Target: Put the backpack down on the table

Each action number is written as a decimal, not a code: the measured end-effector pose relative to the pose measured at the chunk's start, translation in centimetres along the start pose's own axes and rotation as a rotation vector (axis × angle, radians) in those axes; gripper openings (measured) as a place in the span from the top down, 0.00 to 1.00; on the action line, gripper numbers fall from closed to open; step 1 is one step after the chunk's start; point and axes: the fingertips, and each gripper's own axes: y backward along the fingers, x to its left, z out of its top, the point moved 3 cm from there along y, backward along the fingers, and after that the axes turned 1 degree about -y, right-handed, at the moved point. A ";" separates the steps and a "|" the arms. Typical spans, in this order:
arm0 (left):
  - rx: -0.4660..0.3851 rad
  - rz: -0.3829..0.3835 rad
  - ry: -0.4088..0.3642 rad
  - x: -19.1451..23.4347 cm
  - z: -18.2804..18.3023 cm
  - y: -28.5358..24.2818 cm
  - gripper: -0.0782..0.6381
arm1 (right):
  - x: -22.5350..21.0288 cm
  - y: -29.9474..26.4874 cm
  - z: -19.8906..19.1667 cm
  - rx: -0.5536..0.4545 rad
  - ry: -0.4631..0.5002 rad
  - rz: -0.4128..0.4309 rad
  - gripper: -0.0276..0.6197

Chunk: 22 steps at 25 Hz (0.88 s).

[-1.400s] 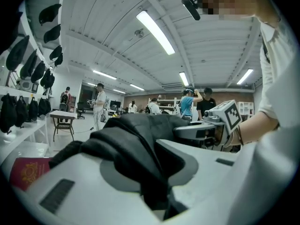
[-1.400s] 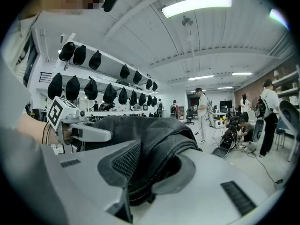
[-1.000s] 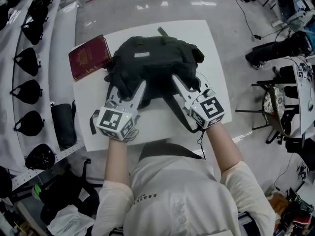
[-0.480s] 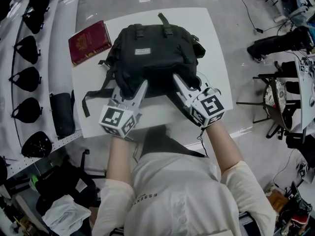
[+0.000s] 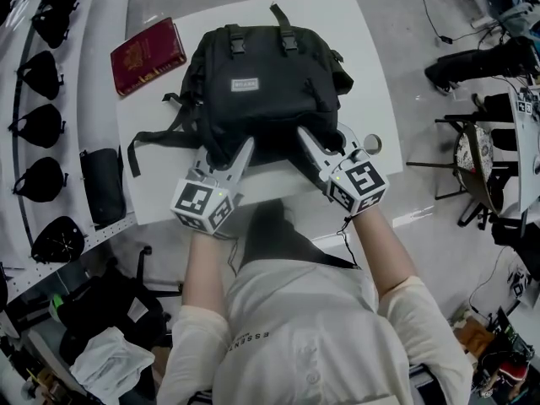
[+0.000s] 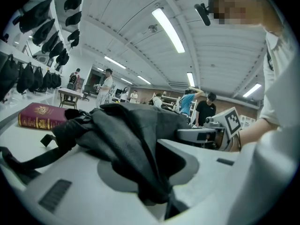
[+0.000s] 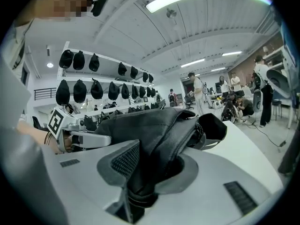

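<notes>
A black backpack (image 5: 261,83) lies flat on the white table (image 5: 371,74), front side up, with one strap (image 5: 156,137) trailing to the left. My left gripper (image 5: 224,152) is shut on the bag's near left edge; dark fabric (image 6: 126,130) is bunched between its jaws. At the near right edge, my right gripper (image 5: 325,142) pinches a fold of the bag (image 7: 154,125). Its jaws have just been opening slightly, with the fabric still between them. Each gripper shows in the other's view, beyond the bag.
A dark red book (image 5: 148,55) lies at the table's far left corner, also low at left as the book (image 6: 42,116). White shelves at left hold black caps (image 5: 38,180) and a black pouch (image 5: 101,184). A chair (image 5: 472,175) and cables stand right.
The backpack has gone from bunched up to spread flat on the table, and its strap has fallen out to the left. Both grippers have sunk with it, still holding its near edge.
</notes>
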 end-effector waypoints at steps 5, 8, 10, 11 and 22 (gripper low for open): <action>0.004 -0.009 0.011 -0.3 -1.6 0.4 0.75 | 0.3 0.4 -1.5 0.013 -0.015 0.001 0.78; 0.010 -0.012 0.022 -0.6 -2.5 0.6 0.74 | 0.5 0.8 -2.4 0.021 -0.018 0.002 0.78; 0.019 -0.012 0.033 -0.8 -3.3 0.8 0.74 | 0.7 1.0 -3.2 0.031 -0.023 0.002 0.77; 0.026 -0.012 0.042 -0.9 -3.7 0.9 0.74 | 0.8 1.2 -3.6 0.038 -0.026 0.003 0.77; 0.054 -0.011 0.061 -1.5 -6.9 1.6 0.73 | 1.2 2.1 -6.7 0.096 -0.037 -0.003 0.74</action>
